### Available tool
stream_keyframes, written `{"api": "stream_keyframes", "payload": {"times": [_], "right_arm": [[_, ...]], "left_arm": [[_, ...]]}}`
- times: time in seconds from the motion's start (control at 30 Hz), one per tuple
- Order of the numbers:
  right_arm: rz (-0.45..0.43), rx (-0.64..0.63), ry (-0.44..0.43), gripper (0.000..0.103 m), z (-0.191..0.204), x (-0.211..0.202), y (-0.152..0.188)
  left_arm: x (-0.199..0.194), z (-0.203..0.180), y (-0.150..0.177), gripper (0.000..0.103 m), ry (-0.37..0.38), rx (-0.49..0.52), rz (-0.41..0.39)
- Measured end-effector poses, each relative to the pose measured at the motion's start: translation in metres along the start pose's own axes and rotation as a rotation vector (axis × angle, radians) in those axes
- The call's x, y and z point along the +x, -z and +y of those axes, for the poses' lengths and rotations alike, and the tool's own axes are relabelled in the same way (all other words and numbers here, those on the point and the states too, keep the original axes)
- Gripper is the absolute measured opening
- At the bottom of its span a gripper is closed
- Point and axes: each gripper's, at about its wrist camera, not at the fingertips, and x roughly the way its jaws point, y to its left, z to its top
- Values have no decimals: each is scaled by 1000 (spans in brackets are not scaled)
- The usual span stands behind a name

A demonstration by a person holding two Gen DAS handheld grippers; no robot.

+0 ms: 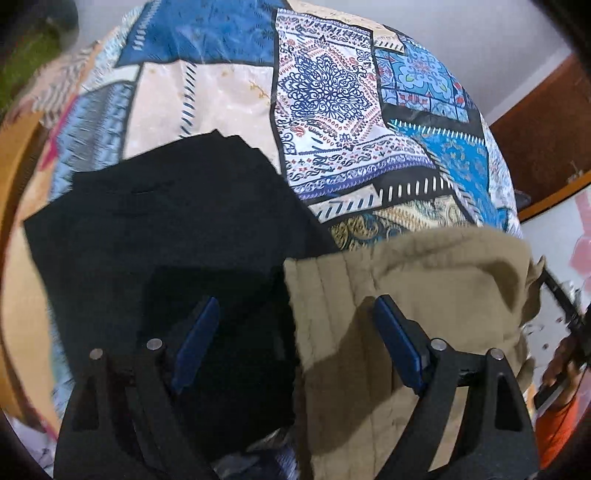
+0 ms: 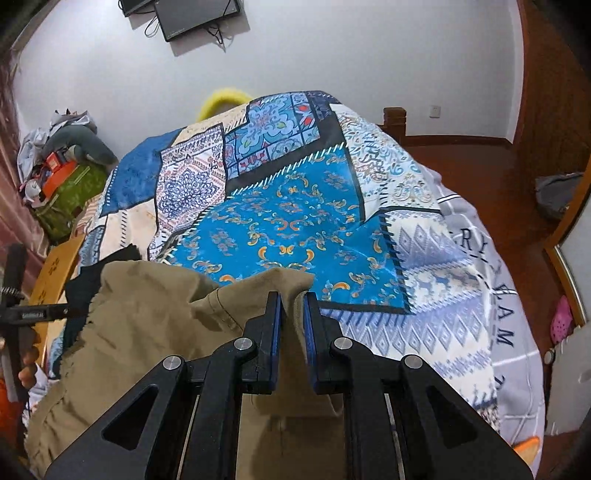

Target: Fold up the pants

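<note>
Pinching tool (right): right tool (image 2: 292, 339), its blue pads pressed together on a bunched fold of the khaki pants (image 2: 147, 332); the cloth rises between the pads and peaks just past their tips.
Spread tool (left): left tool (image 1: 295, 343), its jaws wide apart and nothing pressed between them; one blue pad (image 1: 195, 343) hangs over dark cloth, the other over the khaki.
Khaki pants: draped over the near edge of the bed, hanging toward the cameras; in the left wrist view their ribbed edge (image 1: 314, 295) runs down between the two pads.
Black garment: a dark, flat garment (image 1: 155, 221) lies on the quilt just beside the khaki pants, the khaki overlapping its near corner.
Person: a hand (image 1: 561, 365) with an orange sleeve at the edge of the left wrist view, gripping a dark handle.
Quilt: a patchwork quilt (image 2: 295, 221) in blue, cream and black covers the bed beyond both garments.
Far side: a white wall (image 2: 332, 55) with dark screens (image 2: 195, 14) mounted high, a wooden floor (image 2: 461, 155) to one side, and a pile of clutter (image 2: 62, 166) beside the bed.
</note>
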Motion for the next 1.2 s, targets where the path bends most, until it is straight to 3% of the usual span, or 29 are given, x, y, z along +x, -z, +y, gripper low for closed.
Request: {"api": "stream_keyframes", "payload": {"times": [0.13, 0.2, 0.27, 0.47, 0.6, 0.7, 0.9, 1.2], "right_arm": [[15, -27, -8, 11, 5, 11, 0], [23, -38, -13, 11, 8, 13, 3], [24, -42, -14, 11, 9, 14, 4], [-4, -5, -25, 11, 6, 4, 4], [-56, 13, -24, 11, 5, -19, 0], [-109, 36, -38, 10, 3, -45, -1], [-214, 22, -43, 10, 13, -117, 13], [-266, -10, -31, 10, 31, -193, 64]], "left_arm": [[17, -1, -8, 85, 92, -29, 34], [27, -5, -10, 80, 125, -36, 57], [31, -11, -8, 61, 158, -23, 68], [5, -28, -5, 45, 33, 53, -39], [-43, -40, 4, 41, -43, 120, -142], [-84, -46, 18, 40, -55, 158, -202], [-161, -65, 71, 40, -31, 259, -309], [-200, -93, 155, 40, -169, 407, -386]]}}
